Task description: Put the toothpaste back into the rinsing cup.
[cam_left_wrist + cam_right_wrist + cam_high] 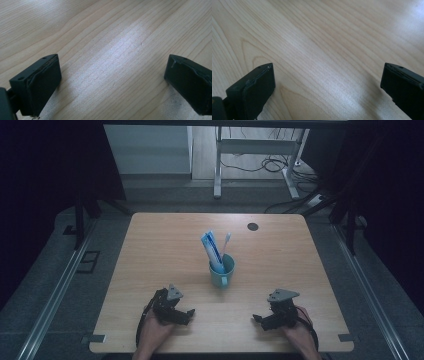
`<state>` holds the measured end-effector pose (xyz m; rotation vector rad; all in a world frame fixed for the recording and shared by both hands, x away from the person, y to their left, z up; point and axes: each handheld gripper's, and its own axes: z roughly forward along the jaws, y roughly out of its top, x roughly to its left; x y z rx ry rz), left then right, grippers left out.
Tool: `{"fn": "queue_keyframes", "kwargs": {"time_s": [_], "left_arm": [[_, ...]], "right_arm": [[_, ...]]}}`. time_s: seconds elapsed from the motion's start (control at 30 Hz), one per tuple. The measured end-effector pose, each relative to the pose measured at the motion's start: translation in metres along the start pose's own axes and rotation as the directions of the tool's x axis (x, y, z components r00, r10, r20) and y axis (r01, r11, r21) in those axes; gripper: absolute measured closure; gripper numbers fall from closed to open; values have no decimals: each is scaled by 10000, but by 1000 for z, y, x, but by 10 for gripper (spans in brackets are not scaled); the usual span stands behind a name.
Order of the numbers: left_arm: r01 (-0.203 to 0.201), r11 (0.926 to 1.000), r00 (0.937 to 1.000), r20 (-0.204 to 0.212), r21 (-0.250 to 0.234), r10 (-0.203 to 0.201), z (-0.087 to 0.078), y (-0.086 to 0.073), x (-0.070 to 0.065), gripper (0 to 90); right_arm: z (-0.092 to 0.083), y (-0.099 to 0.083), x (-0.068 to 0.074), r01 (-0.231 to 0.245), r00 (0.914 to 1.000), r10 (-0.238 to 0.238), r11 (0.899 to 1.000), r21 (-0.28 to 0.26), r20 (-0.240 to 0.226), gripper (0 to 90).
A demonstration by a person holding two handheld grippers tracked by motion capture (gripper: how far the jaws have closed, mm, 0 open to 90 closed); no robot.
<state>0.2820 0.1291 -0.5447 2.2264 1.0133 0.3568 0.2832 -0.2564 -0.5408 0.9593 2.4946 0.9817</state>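
- Both tongs, left tongs and right tongs, rest spread and empty on the table.
- Beyond them, midway between, stands the cup; toothpaste upright inside.

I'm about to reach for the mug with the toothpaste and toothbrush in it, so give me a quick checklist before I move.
1. Left tool open, nothing held: ok.
2. Right tool open, nothing held: ok.
3. Mug upright, between and beyond both tools: ok.
4. Toothpaste tube and toothbrush standing in the mug: ok.
5. Bare table between tools and mug: ok.
6. Whether the contents sit firmly enough not to tip: cannot tell.
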Motion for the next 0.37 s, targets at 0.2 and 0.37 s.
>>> {"fn": "queue_keyframes", "kwargs": {"time_s": [0.2,0.37], "left_arm": [[41,10000,10000,-5,-33,-41,0,0,0,10],[43,10000,10000,-19,-37,-43,0,0,0,11]], "right_arm": [[0,-3,-2,-290,9995,289,9995,-124,-89,0],[0,-4,-2,-372,9993,372,9992,-144,-7,0]]}}
